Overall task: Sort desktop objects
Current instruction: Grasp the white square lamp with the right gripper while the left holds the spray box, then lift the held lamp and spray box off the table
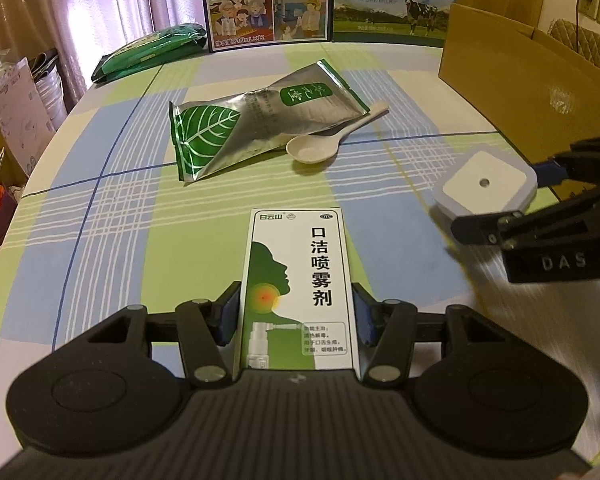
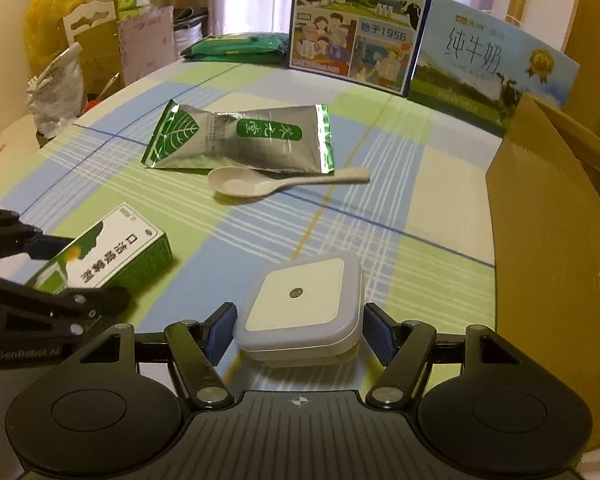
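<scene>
A white and green throat-spray box [image 1: 300, 248] lies lengthwise between the blue pads of my left gripper [image 1: 296, 292], which is shut on its sides. From the right wrist view the same box [image 2: 116, 252] sits low over the tablecloth in that gripper [image 2: 72, 274]. My right gripper [image 2: 300, 312] is shut on a square white night light [image 2: 300, 296] with a grey rim, held just above the cloth. The left wrist view has this light [image 1: 484, 184] at the right, in the right gripper [image 1: 512, 200]. A silver and green pouch [image 1: 252, 120] and a cream spoon [image 1: 320, 144] lie mid-table.
An open cardboard box [image 1: 520, 92] stands at the table's right edge, close to the right gripper. Two milk cartons [image 1: 266, 4] [image 1: 396, 4] stand along the far edge, with a green packet [image 1: 152, 52] to their left. Bags and boxes crowd the floor beyond the table's left side.
</scene>
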The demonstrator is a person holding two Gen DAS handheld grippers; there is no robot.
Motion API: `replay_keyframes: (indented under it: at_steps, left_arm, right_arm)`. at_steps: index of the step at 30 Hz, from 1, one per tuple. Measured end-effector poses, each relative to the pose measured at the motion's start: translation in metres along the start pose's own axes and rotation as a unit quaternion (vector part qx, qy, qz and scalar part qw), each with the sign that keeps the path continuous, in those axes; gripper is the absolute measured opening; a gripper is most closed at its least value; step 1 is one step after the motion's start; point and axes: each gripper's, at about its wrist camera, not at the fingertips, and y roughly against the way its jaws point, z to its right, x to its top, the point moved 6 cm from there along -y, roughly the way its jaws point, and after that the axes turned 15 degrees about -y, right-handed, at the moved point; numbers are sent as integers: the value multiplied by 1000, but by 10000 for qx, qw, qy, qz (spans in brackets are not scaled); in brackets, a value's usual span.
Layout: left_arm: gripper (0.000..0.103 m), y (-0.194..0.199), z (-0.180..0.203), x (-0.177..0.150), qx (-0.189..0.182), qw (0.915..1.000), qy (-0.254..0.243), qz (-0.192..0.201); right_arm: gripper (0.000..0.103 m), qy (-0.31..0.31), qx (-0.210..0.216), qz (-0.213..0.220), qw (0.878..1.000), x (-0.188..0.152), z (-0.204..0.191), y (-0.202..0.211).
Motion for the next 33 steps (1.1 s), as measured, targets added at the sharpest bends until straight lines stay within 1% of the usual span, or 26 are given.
replay_keyframes:
  at_steps: [7, 12, 18, 22, 26, 31, 33]
  left_arm:
    - [51, -9, 1, 5, 4, 10000, 10, -20]
    - [51, -11, 1, 7, 3, 10000, 9, -22]
    - [51, -12, 2, 7, 1, 10000, 8, -16]
    - [51, -12, 3, 9, -7, 10000, -13, -11]
    - [51, -13, 4, 9, -13, 10000, -14, -12]
    - [51, -13, 5, 9, -38, 10000, 20, -5]
    - [51, -12, 4, 10, -61, 10000, 39, 13]
  right_arm:
    - [66, -195, 78, -2, 9998, 0, 6, -1]
    - [66, -95, 68, 27, 9999, -1, 4, -2]
    - [66, 327, -77, 88, 9994, -4, -3, -4]
    - [66, 589, -178, -50, 9981, -11, -6, -13]
    - [66, 734, -224, -14, 9970, -14, -9, -16]
    - [64, 619, -221, 121, 9978, -9, -8, -13]
    - [56, 601, -207, 171, 9978, -7, -9, -11]
